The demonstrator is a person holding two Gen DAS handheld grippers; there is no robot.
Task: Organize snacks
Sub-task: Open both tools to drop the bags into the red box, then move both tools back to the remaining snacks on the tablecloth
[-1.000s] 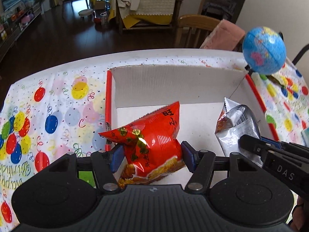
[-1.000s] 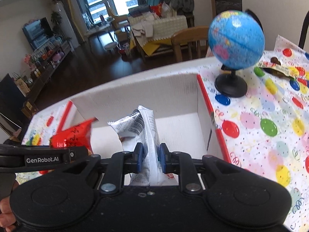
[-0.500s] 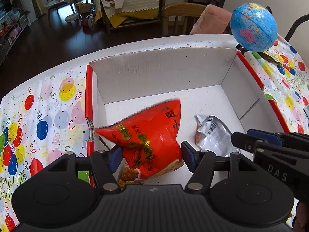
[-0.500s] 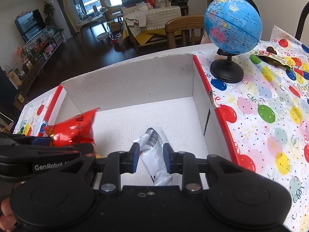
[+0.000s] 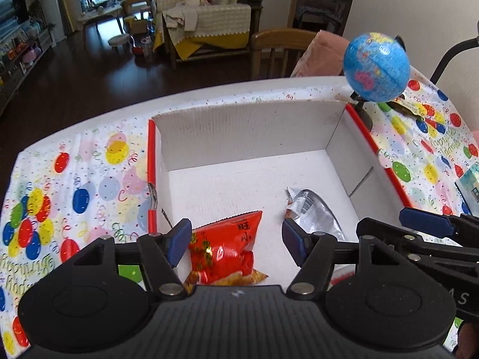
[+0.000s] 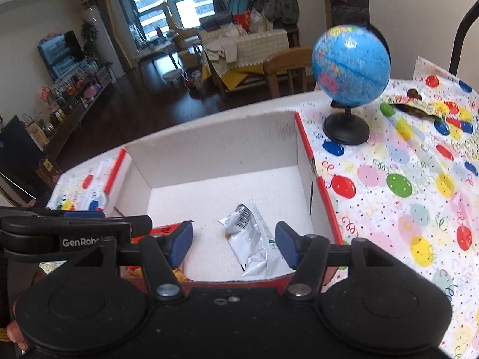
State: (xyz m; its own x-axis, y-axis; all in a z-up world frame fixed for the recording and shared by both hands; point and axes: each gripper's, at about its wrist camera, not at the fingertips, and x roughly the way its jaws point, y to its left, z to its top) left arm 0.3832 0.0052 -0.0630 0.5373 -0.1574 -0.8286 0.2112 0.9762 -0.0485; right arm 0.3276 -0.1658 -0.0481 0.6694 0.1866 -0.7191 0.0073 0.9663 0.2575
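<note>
Both tongs have let go since a second ago; both snack bags now lie in the box.

Left tongs (image 5: pixel 236 240) are wide open, touching nothing, over the red snack bag (image 5: pixel 226 249) lying flat on the box (image 5: pixel 248 131) floor, near-left corner. Right tongs (image 6: pixel 233 243) are equally wide and empty; the silver snack bag (image 6: pixel 254 243) lies flat near the right wall. Bags are well apart from each other. Drop step looks done. Next: probably lift both clear of the rim and fetch more; another wrapper (image 6: pixel 416 104) sits on the table (image 6: pixel 404 197) past the globe (image 6: pixel 350 65), which stands close enough to clip.
</note>
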